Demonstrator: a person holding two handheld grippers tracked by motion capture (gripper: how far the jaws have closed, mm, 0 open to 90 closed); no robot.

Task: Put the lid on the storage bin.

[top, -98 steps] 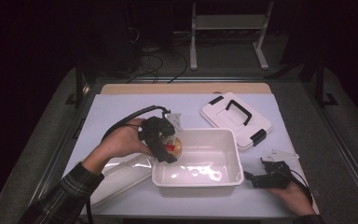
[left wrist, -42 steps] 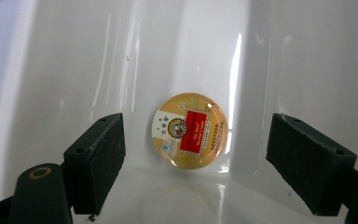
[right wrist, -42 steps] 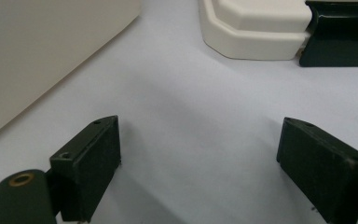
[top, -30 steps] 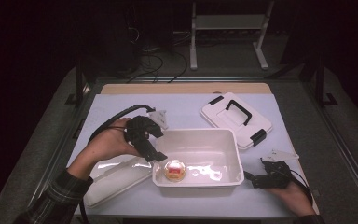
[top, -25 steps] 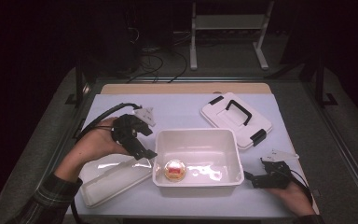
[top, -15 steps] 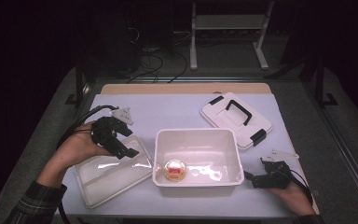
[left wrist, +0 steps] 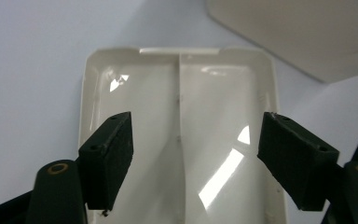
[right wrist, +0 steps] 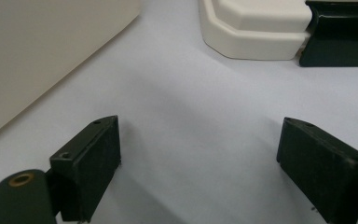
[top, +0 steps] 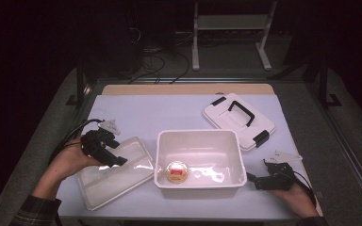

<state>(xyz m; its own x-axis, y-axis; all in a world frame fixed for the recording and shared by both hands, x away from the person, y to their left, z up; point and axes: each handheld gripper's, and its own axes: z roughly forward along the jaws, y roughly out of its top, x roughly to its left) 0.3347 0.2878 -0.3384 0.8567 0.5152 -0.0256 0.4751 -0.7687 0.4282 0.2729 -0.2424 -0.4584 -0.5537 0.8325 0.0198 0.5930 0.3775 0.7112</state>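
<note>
A white bin (top: 198, 133) stands mid-table with a round red-and-yellow item (top: 176, 171) lying in its front left corner. Left of it lies a shallow glossy white tray (top: 122, 176). My left gripper (top: 111, 155) hovers over that tray, open; its jaws have just been closing a little, with nothing pressed between them. In the left gripper view the tray (left wrist: 182, 116) with its centre ridge lies below the left gripper (left wrist: 196, 158). My right gripper (top: 257, 181) rests open on the table right of the bin; in its own view the right gripper (right wrist: 200, 163) has only bare table between its jaws.
A white lid with a black handle and latches (top: 238, 120) lies at the back right, and its edge (right wrist: 256, 28) shows in the right gripper view. The bin's wall (right wrist: 42, 46) is close on the right gripper's left. The pale table (top: 160, 113) has dark floor around it.
The left gripper, which earlier held the round item over the bin, has left it there. It then moved left and down over the shallow tray. The right hand stayed put.
</note>
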